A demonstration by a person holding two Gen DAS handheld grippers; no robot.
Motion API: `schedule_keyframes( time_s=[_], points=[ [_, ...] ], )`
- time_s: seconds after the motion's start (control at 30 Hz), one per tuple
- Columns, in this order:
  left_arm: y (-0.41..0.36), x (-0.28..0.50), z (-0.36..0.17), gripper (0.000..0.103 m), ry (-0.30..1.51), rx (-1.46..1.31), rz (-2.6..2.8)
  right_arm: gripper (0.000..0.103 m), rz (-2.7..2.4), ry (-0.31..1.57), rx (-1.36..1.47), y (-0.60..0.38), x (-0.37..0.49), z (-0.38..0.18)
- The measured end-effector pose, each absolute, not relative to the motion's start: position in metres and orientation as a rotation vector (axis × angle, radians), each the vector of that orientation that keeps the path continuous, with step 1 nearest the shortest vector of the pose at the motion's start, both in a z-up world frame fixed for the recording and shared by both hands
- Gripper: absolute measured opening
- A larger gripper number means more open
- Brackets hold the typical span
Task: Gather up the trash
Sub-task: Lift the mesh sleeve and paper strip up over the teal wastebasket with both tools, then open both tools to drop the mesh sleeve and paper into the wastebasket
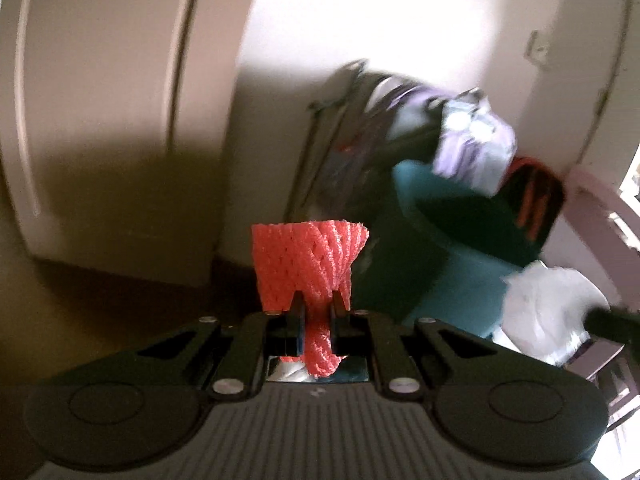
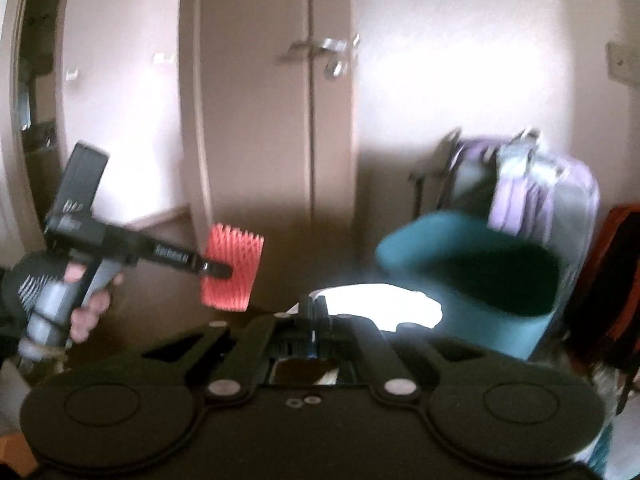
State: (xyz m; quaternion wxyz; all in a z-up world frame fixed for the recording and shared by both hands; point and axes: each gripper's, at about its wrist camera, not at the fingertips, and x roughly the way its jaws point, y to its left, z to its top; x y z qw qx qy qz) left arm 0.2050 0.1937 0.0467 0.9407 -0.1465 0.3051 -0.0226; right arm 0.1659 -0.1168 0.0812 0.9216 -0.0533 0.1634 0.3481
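Note:
My left gripper (image 1: 318, 304) is shut on a red foam fruit net (image 1: 308, 260), held in the air left of a teal bin (image 1: 452, 272). The net also shows in the right wrist view (image 2: 232, 268), pinched by the left gripper (image 2: 218, 267) at the left. My right gripper (image 2: 318, 306) is shut on a white crumpled piece of trash (image 2: 380, 304), just left of and in front of the teal bin (image 2: 472, 276). In the left wrist view the white trash (image 1: 548, 304) and the right gripper's dark tip show at the right edge.
A beige double door (image 2: 272, 120) stands behind. A purple and white bag (image 2: 540, 188) on a dark stand is behind the bin. A red and black bag (image 2: 616, 280) is at the right.

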Motion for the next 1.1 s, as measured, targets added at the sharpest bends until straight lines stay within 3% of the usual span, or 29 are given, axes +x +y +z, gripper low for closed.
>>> schedule_keyframes(
  time_s=[0.23, 0.47, 1.1],
  points=[
    [0.135, 0.238, 0.106, 0.011, 0.577, -0.257, -0.14, 0.0, 0.648, 0.265, -0.079, -0.14, 0.205, 0.12],
    [0.08, 0.283, 0.131, 0.011, 0.571, -0.196, -0.184, 0.0, 0.588, 0.294, -0.088, -0.147, 0.243, 0.107],
    [0.007, 0.401, 0.037, 0.011, 0.848, -0.085, -0.164, 0.0, 0.555, 0.509, -0.065, -0.167, 0.33, 0.043]
  ],
)
